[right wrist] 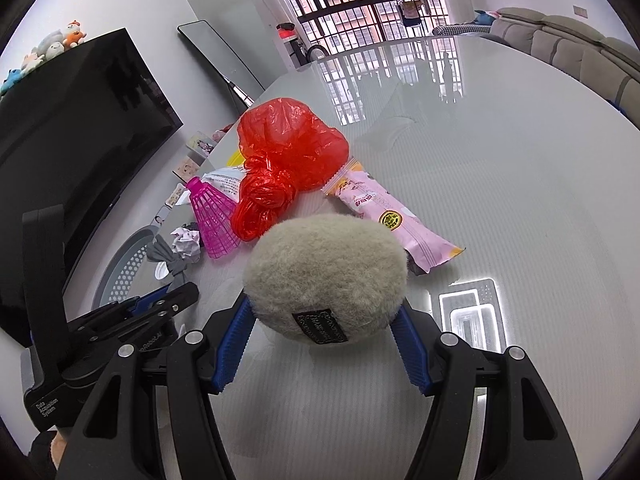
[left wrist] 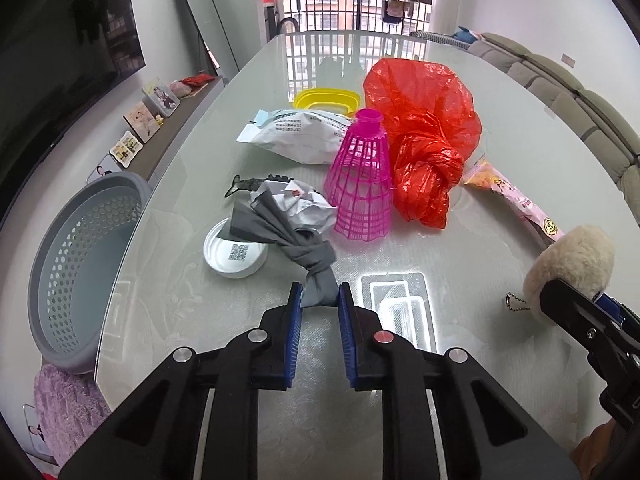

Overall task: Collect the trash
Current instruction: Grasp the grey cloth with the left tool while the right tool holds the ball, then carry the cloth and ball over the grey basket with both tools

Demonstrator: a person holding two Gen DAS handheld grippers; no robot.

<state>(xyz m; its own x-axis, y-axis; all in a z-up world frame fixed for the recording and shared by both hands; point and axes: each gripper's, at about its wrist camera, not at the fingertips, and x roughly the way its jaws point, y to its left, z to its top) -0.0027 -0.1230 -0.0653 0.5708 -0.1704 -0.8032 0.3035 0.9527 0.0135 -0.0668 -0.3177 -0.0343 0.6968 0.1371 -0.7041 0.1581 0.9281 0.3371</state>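
The left gripper (left wrist: 319, 300) has its fingers clamped on one knotted grey cloth (left wrist: 288, 232) on the bench (left wrist: 500, 152); lift it straight, then carry it to the one grey basket (left wrist: 80, 264) left. The right gripper (right wrist: 326, 312) fingers hold one fluffy pad (right wrist: 325, 276). Beyond lie one pink cone (left wrist: 362, 184), one red bag (left wrist: 424, 136), two wrappers.

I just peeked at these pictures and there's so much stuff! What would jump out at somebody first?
The red bag, big and knotted, sits mid-table, with the pink cone standing right beside it. Up close, the right hand-held gripper squeezes a fluffy pouch, and the left hand-held gripper pinches a grey cloth. A grey basket sits off the table's left edge.
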